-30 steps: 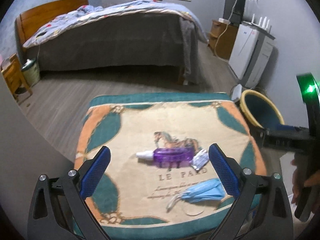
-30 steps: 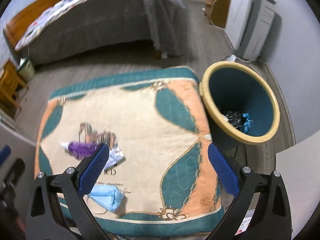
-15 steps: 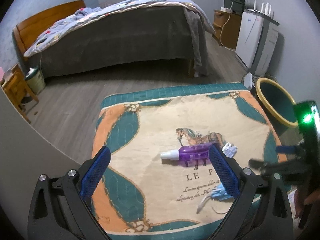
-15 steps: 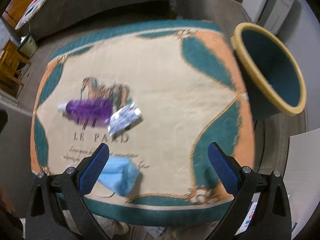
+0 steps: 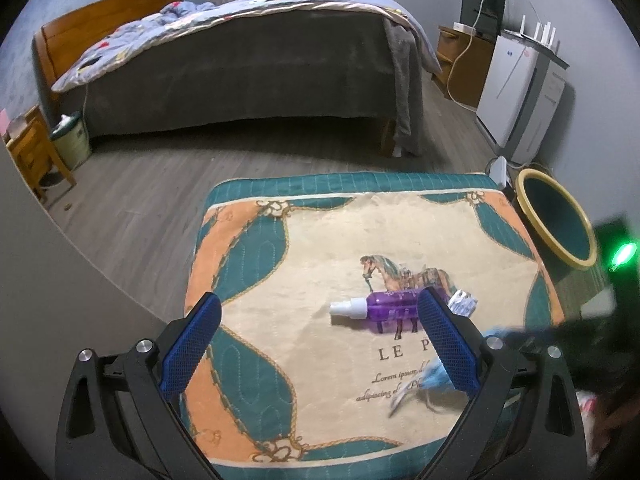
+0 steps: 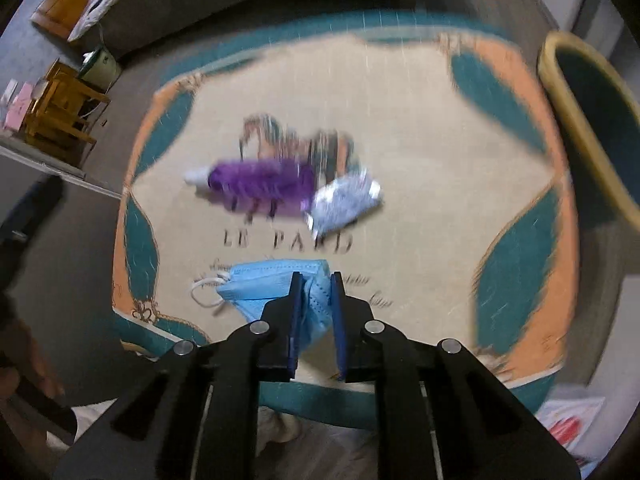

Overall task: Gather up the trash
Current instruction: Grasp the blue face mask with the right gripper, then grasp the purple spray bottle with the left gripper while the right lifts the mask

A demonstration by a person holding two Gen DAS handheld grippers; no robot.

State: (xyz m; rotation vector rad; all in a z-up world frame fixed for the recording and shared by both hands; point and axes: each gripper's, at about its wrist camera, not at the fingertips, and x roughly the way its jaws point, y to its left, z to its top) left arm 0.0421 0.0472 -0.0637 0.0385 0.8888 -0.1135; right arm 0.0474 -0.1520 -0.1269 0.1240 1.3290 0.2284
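Pale blue pleated fabric, a face mask, lies near the front edge of a quilted mat printed with a horse and teal and orange borders. The right gripper points steeply down at it, and its jaws are closing with the mask's right end between the blue pads; the fabric bunches up in the narrow gap, and the pads appear to press on it. The rest of the mask spreads out to the left of the fingers, its white ear loop trailing toward the mat's left border.

Farther up the mat, beyond the mask, a purple spray bottle lies on its side with its white nozzle to the left. A crumpled silvery wrapper touches the bottle's right end. Both are blurred in the right wrist view. A teal bin with a yellow rim stands just off the mat's right side.

The left gripper hangs over the left half of the mat with its jaws wide apart and nothing between them. In its view the bottle sits just behind the right-hand finger, the wrapper peeks out beside it, and the mask is a blue smear low on the right, well clear of that gripper's gap. The bin stands at the mat's far right corner.
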